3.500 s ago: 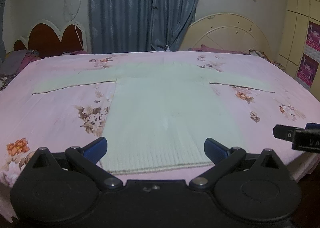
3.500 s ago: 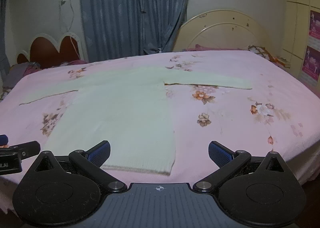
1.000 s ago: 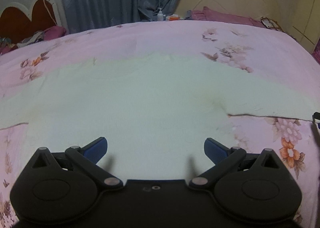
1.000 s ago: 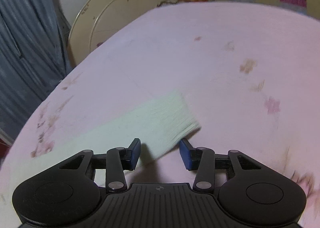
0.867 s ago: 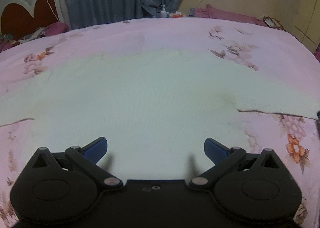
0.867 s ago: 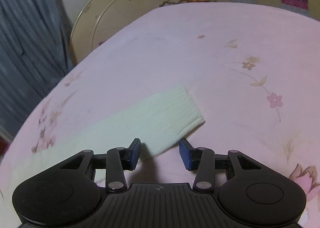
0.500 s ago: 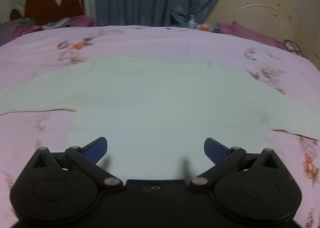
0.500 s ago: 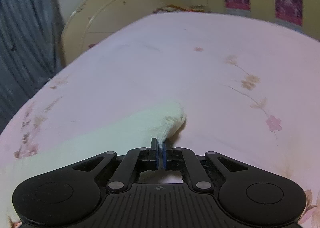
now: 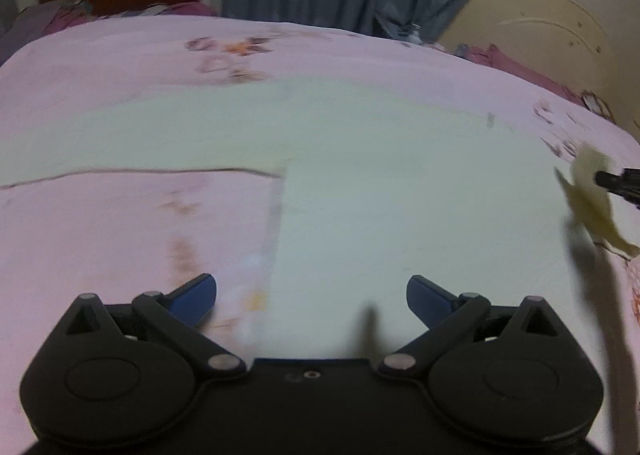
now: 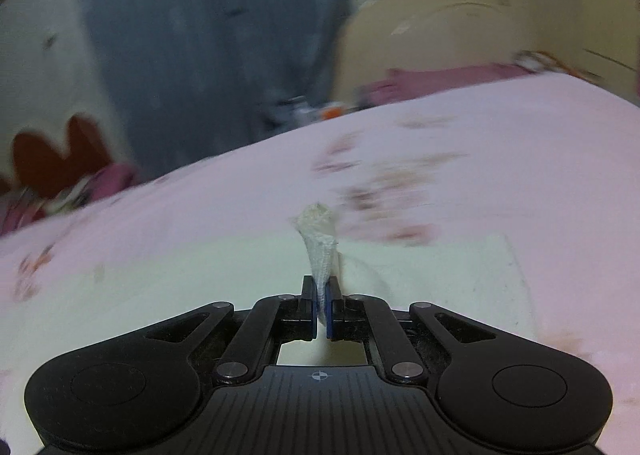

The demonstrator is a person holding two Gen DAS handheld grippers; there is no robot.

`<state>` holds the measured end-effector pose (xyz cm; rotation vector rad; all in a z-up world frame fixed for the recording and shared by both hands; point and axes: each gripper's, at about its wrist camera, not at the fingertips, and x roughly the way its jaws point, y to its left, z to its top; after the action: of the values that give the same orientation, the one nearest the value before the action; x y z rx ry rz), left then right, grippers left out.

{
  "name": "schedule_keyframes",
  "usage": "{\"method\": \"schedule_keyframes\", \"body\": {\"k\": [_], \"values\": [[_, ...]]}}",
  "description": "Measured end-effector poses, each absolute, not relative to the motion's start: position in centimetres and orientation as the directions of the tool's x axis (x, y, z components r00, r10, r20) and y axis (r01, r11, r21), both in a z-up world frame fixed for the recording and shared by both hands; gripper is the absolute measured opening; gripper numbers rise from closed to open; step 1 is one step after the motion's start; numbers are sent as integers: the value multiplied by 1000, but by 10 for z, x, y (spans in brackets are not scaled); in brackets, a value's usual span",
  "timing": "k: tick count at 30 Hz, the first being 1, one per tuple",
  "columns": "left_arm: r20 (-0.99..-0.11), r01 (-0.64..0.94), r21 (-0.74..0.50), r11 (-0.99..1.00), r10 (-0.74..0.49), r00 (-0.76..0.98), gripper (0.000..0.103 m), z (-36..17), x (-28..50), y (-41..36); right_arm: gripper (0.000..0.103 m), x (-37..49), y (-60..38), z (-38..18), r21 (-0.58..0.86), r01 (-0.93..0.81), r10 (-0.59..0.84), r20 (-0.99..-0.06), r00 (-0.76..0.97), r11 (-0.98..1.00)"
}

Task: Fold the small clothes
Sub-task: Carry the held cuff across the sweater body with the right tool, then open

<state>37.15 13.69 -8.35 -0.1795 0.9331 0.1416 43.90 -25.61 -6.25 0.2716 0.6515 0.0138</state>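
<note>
Pale-green sweater (image 9: pixel 400 183) lies flat on the pink bedsheet (image 9: pixel 120 235). We see the right gripper (image 10: pixel 320 311) angled down, pinched tight on its sleeve cuff (image 10: pixel 320 247), lifted over the body. Left gripper (image 9: pixel 312 295) hovers spread wide, empty, above the sweater's left edge.
</note>
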Motion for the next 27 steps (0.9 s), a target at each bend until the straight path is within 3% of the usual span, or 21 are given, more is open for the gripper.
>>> {"method": "schedule_keyframes", "body": {"k": [11,19,21,22,23,25,27], "values": [[-808,-330,-80,941,133,574,100,-85,332,230,3,476,-83,-100,199,-171,260,-646,717,965],[-808,-336,-181,924,55,586,84,-87,330,252,4,486,-41,-122,153,-214,260,-667,698,965],[-798,-307,-191,932,34,602,82,-85,336,243,27,479,-38,-119,130,-246,269,-663,699,961],[-791,-290,-201,936,20,611,80,-84,341,238,60,474,-40,-116,120,-248,265,-648,714,961],[-782,-269,-218,938,-4,623,79,-83,347,231,74,467,-44,-114,108,-242,255,-627,736,964],[-760,-220,-271,937,-68,646,72,-83,363,216,71,459,-60,-113,126,-225,253,-629,735,966],[-744,-157,-331,931,-154,651,60,-86,386,196,42,453,-86,-116,178,-177,251,-644,723,968]]}}
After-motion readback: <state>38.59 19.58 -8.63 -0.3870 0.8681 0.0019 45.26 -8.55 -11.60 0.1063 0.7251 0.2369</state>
